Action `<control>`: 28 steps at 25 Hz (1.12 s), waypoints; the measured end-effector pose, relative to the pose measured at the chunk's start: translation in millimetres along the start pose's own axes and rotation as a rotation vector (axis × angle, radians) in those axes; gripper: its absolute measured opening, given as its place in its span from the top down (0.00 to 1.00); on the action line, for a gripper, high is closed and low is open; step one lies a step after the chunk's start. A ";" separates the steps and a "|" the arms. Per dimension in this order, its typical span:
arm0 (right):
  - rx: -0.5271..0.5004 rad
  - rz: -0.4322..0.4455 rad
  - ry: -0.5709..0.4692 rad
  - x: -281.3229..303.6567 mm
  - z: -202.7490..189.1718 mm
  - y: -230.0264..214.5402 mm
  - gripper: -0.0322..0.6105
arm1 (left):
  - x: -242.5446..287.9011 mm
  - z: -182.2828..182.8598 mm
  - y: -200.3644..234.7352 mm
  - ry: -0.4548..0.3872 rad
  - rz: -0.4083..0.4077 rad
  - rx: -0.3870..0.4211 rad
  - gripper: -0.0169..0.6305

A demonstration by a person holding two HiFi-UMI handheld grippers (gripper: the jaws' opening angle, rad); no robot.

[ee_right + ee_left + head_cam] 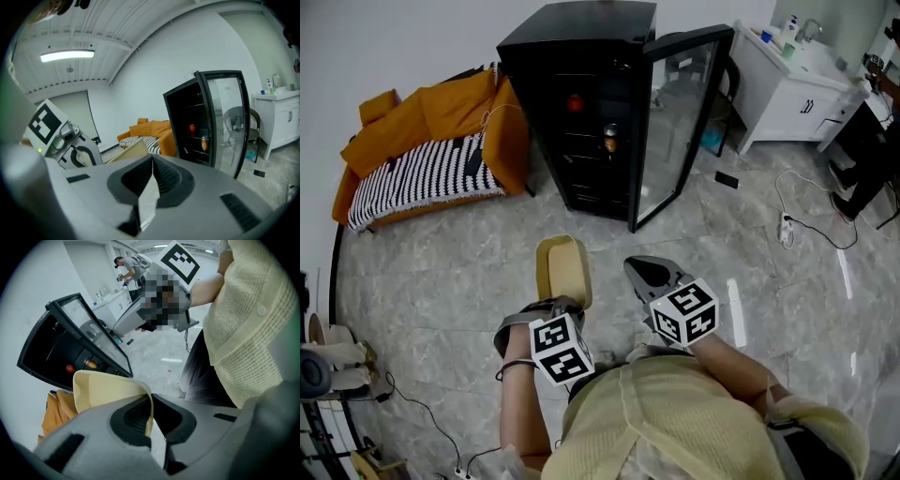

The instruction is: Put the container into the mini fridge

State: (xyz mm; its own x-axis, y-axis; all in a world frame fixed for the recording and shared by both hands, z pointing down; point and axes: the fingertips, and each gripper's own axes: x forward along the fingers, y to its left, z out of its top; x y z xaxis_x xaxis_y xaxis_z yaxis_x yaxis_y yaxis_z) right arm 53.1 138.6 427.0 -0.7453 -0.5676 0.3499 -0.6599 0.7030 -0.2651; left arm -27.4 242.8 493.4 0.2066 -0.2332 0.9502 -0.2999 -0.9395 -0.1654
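Holding container [563, 269] above floor, well short of fridge [581, 56]. My left tool [563, 304] clenched on its rim; right tool [644, 273] pinched together, empty. Door [680, 122] already open. Left, I judge: approach, place on shelf, release.

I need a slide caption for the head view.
Left hand-held gripper holds a beige container before the open mini fridge.

- Domestic-style living space: white walls, grey marble-pattern floor [441, 272].
- Orange sofa [441, 114] with a striped blanket [414, 183] stands against the wall.
- Black mini fridge [581, 112] stands beside it, glass door open.
- White sink cabinet [787, 89] with a tap stands in the corner.
- Power strip [786, 228] and cables lie loose on the floor.
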 end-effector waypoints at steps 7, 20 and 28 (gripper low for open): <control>-0.001 0.014 -0.008 3.4 3.4 -19.3 0.90 | 9.0 5.2 19.6 0.046 0.027 -0.011 0.94; -0.006 0.005 0.011 29.1 11.0 -30.9 0.90 | 21.6 2.8 49.4 0.051 0.010 0.021 0.94; -0.001 -0.066 0.025 73.9 26.2 -35.9 0.90 | 24.0 -22.1 99.9 0.030 0.005 0.080 0.94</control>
State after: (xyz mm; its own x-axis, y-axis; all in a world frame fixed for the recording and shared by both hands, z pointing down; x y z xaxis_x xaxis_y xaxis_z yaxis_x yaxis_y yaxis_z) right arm 19.3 60.2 438.9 -0.6974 -0.6017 0.3894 -0.7076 0.6646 -0.2401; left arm -72.9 148.9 505.5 0.1769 -0.2310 0.9567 -0.2249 -0.9558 -0.1892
